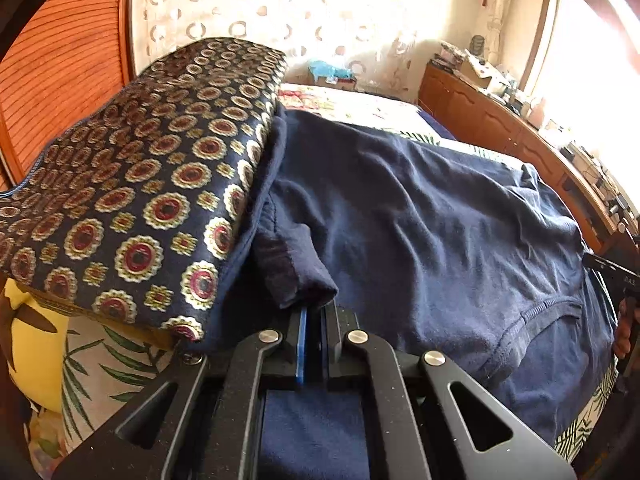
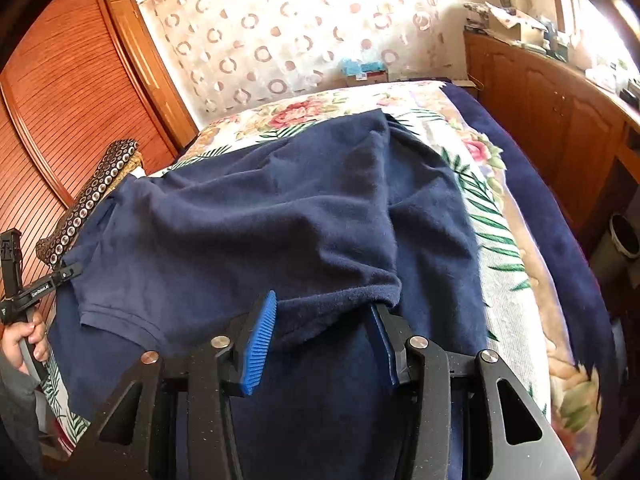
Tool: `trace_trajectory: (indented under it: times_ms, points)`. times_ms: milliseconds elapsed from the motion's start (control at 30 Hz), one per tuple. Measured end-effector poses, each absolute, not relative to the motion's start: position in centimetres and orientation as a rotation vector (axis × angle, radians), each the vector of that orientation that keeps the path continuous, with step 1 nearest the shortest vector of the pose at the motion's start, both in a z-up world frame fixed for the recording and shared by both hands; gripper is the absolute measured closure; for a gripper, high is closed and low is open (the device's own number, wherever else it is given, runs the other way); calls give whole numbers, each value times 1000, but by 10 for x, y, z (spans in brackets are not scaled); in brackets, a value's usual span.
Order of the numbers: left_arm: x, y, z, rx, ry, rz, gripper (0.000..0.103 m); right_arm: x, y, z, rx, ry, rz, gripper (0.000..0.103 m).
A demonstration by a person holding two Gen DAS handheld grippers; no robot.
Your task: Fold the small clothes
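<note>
A navy cotton T-shirt (image 2: 248, 216) sprawls over the floral-quilted bed (image 2: 500, 216) beside orange louvred wardrobe doors (image 2: 68, 120); the left hand-held gripper (image 1: 314, 312) clenches its hem, the right hand-held gripper (image 2: 324, 312) gapes, released.

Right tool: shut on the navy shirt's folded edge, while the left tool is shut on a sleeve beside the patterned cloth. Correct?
Not quite. The right tool is open in the right wrist view, with the navy shirt's folded edge lying between its pads. The left tool is shut on a sleeve beside the patterned cloth.

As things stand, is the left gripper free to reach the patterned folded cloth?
Probably not yet: the left gripper is shut on the navy shirt's sleeve. The patterned cloth lies close alongside, uncovered.
</note>
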State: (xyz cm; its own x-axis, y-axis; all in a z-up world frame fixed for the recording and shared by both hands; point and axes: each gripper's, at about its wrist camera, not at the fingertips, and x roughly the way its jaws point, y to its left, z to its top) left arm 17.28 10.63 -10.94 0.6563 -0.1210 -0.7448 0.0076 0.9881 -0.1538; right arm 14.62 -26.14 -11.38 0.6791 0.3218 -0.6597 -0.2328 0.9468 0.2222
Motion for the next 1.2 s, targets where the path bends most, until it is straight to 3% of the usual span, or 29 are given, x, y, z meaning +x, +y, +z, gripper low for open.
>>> trace_trajectory:
  times_ms: [67,100,133,167,233,467,700,1200]
  points:
    - [171,104,-108,-126,841,-77,99,147,-254,-115,89,761,305,62]
    - [169,103,-106,-117,832,-79,99,148,-251,-115,67,761,290,72]
    - [167,102,-103,-111,816,-68,99,147,-249,-115,46,751,275,88]
    - [166,101,-100,-109,807,-60,99,147,-249,-115,41,747,279,94]
    - [159,103,-91,-130,781,-49,99,145,-250,-113,50,733,293,98]
    - [129,101,-45,-167,641,-84,99,107,-256,-76,44,578,334,100]
    - [96,106,-31,-175,594,-109,99,58,-265,-52,42,506,380,100]
    - [65,119,-76,-170,723,-48,99,28,-281,-87,33,641,380,100]
